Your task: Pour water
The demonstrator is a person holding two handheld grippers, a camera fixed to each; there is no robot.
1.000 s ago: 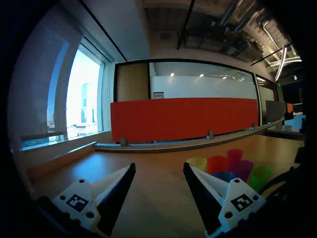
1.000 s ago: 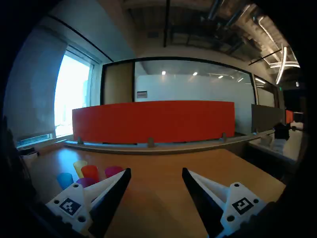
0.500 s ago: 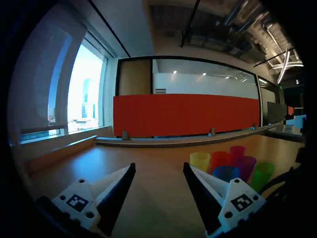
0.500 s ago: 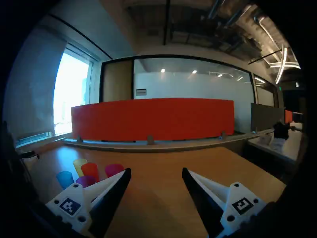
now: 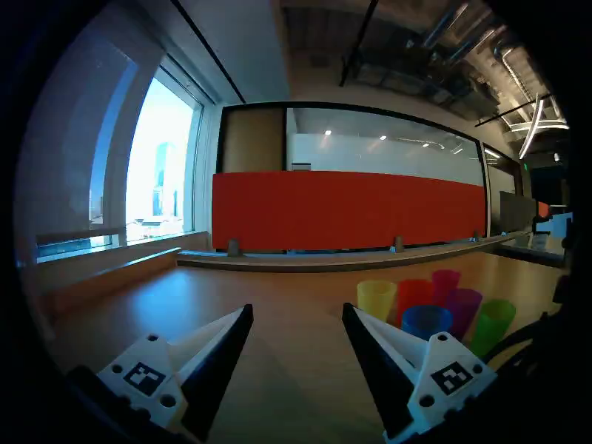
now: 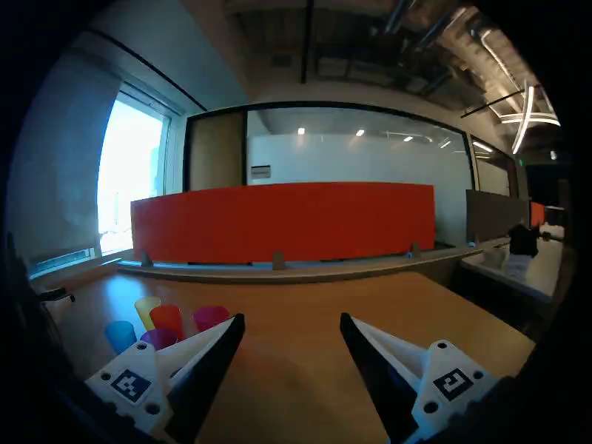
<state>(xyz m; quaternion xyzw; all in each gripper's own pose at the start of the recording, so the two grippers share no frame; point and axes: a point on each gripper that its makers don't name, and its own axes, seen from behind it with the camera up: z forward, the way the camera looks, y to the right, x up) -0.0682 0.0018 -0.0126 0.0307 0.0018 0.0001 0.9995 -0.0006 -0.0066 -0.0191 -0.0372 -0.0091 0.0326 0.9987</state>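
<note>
A red partition (image 5: 348,211) stands along the far edge of the wooden desk (image 5: 296,296). Left of the partition, a tall window (image 5: 159,185) glows with daylight. Above it runs a glass wall (image 5: 385,152), and higher still are exposed ceiling pipes (image 5: 444,44) and slanted strip lights (image 5: 534,126).

In the left gripper view the left hand-held gripper (image 5: 296,307) hides the base of the blue cup (image 5: 425,320). In the right gripper view the right hand-held gripper (image 6: 291,317) covers most of the purple cup (image 6: 158,338). The cups' contents cannot be told.
</note>
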